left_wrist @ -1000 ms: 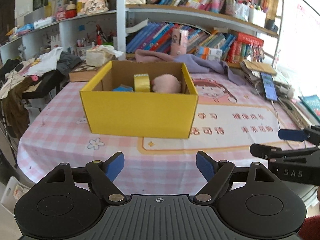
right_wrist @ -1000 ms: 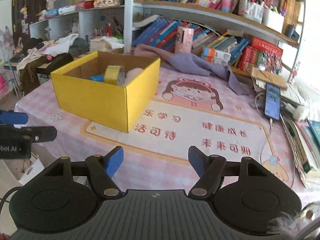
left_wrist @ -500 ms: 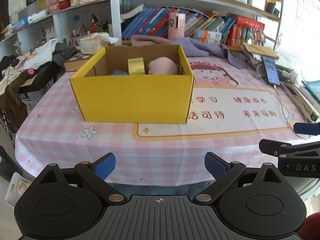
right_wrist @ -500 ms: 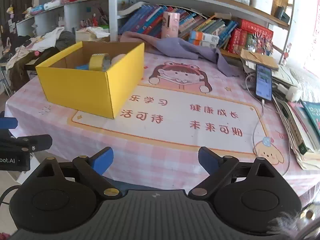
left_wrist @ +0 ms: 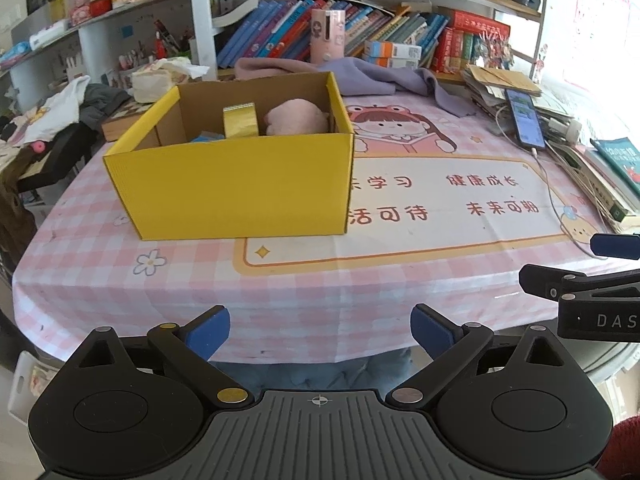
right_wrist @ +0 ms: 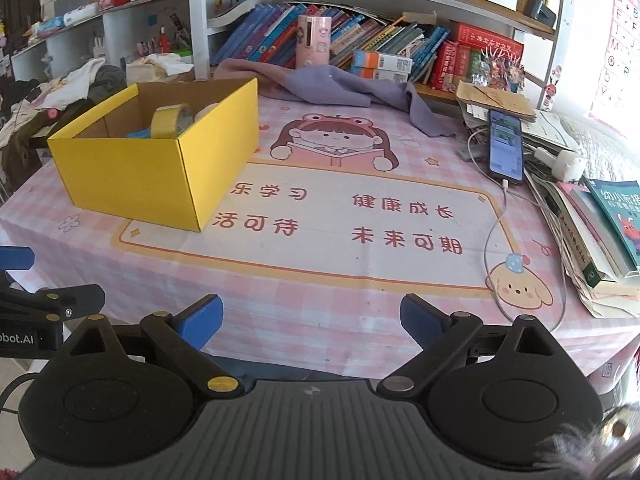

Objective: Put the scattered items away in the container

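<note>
Box (left_wrist: 240, 196) w/ tape roll (left_wrist: 240, 120), pink plush (left_wrist: 296, 118), both grippers' fingers apart, empty

Matt yellow cardboard box (left_wrist: 240, 184), glossy yellow tape roll (left_wrist: 240, 121), smooth printed plastic tablecloth (left_wrist: 420, 280), soft purple cloth (right_wrist: 332, 84).

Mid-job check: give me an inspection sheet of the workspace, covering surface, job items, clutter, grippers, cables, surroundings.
Surface: pink checked tablecloth with a cartoon girl print.
Job's things: open yellow cardboard box holds a yellow tape roll, a pink soft lump and something blue.
Clutter: purple cloth, smartphone, stacked books at the right edge.
Grippers: left gripper and right gripper both open, empty, at the near table edge.
Cables: white charging cable runs from the phone.
Surroundings: crowded bookshelves.
</note>
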`<state>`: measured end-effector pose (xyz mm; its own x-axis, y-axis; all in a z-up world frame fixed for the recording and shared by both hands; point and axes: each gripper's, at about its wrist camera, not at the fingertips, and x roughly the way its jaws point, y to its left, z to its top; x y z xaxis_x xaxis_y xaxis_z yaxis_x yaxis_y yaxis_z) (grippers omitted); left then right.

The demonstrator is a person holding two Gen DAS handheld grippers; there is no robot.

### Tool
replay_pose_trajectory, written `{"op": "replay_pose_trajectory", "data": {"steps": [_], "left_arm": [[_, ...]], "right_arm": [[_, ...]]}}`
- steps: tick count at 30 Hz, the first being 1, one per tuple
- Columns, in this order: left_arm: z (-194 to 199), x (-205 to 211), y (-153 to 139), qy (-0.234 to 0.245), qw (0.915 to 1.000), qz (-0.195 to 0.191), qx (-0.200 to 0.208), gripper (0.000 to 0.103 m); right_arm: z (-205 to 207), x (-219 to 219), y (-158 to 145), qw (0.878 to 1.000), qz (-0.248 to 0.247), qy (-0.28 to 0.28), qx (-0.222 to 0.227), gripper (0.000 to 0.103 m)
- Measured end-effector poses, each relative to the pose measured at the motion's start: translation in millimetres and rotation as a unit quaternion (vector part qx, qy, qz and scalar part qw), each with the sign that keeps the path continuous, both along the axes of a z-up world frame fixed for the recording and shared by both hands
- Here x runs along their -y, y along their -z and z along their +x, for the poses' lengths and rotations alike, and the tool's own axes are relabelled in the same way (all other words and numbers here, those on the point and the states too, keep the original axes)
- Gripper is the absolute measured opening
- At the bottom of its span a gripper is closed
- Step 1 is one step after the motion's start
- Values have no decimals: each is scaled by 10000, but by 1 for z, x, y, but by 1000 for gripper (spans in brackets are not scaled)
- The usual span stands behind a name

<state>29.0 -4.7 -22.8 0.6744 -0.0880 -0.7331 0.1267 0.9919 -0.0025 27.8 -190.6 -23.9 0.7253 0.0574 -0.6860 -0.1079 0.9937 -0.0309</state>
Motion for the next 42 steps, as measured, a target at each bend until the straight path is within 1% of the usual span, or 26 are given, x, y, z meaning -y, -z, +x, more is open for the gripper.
{"op": "replay_pose_trajectory", "data": {"steps": [8,21,42], "left_arm": [[2,1,3,21,9999,-74,-88,100],[1,1,0,89,9998,-188,-41,100],[2,6,1,170,9997,-154,-46,101]], "right_arm": [[1,2,0,10000,1,32,-27,97],[2,-5,0,10000,-53,-47,-19,97],[3,-5,0,10000,-52,-41,-45,97]]}}
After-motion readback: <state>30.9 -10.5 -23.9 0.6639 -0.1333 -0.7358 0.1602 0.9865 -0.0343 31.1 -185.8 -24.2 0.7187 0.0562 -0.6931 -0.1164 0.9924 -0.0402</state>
